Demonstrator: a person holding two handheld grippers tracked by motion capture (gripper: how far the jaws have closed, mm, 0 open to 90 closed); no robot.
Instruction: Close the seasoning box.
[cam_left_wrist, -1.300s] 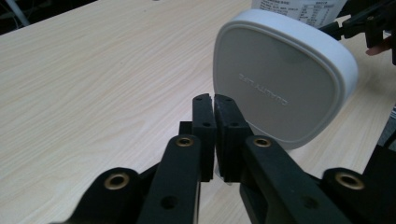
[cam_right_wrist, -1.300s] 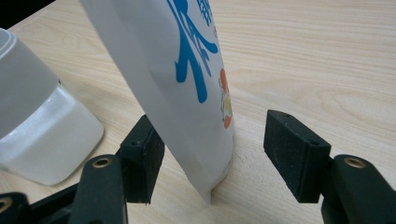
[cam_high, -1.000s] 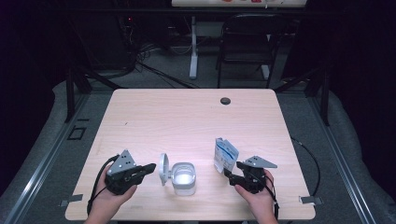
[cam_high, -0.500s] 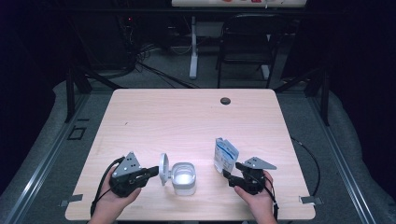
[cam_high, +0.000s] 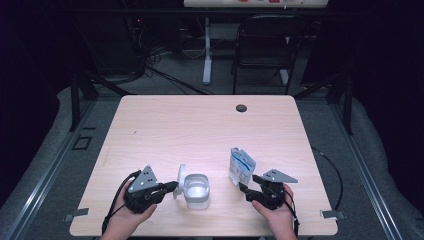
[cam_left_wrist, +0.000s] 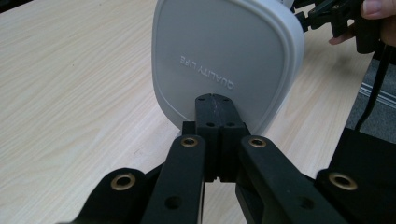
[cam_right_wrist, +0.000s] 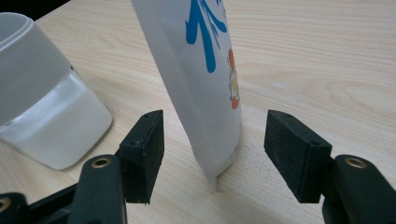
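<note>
1. Tongs first: my left tongs (cam_high: 172, 187) are clamped fully shut on the edge of the white lid (cam_high: 182, 180), which stands on edge with its embossed top face toward the left gripper view's camera (cam_left_wrist: 219, 60).
2. My right tongs (cam_high: 243, 189) are wide open; in the right gripper view the two pads stand on either side of the white pouch (cam_right_wrist: 205, 74) without touching it, so that grip is not yet made.
3. Done so far, as I judge it: the lid is off the container (cam_high: 196, 190) and in my hold, just beside the container's left side.
4. That frosted white container sits open near the front edge of the table (cam_high: 200, 130), roughly midway between the two front corners.
5. Its inside looks pale and I cannot tell whether anything is in it.
6. Standing upright on the table, the pouch (cam_high: 241, 166) is just to the right of the container and toward the front right corner, with blue print on its face.
7. Left to do, in my judgement: close my right tongs on the lower edge of the pouch, lift it, and bring it to the open container, most likely to put it or its contents inside.
8. After that the lid would go back on, so I reckon the job is at an early to middle stage.
</note>
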